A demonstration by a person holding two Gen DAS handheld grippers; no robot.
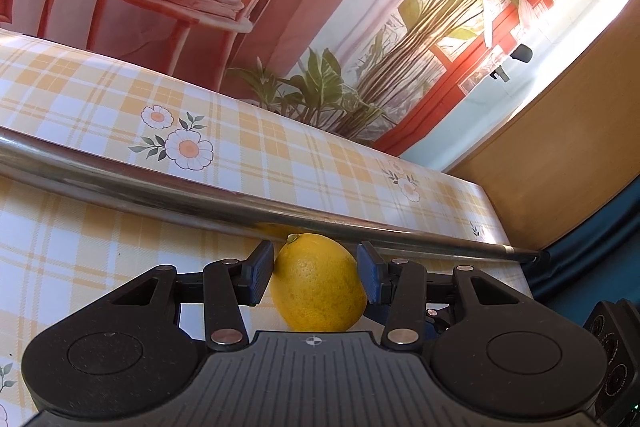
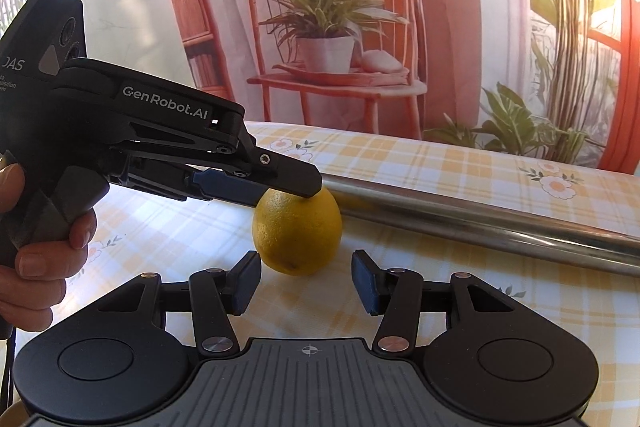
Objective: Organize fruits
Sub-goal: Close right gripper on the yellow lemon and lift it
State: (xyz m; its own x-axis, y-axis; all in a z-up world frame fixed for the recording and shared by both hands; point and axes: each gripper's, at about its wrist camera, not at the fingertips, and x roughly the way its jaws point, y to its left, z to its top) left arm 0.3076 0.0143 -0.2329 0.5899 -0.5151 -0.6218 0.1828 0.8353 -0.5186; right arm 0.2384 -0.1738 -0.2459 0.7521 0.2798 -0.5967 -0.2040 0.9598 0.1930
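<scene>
**Lemon pinched, just in front of the bar**

My left gripper (image 1: 316, 269) has its pads either side of the lemon (image 1: 318, 283) & looks pressed onto it. Fruit sits on the checked tablecloth (image 1: 80, 239), just in front of the steel bar (image 1: 160, 187), which prob stops it rolling. Right gripper (image 2: 306, 281) is spread, empty, just short of the lemon — standby, I'd guess.
</scene>
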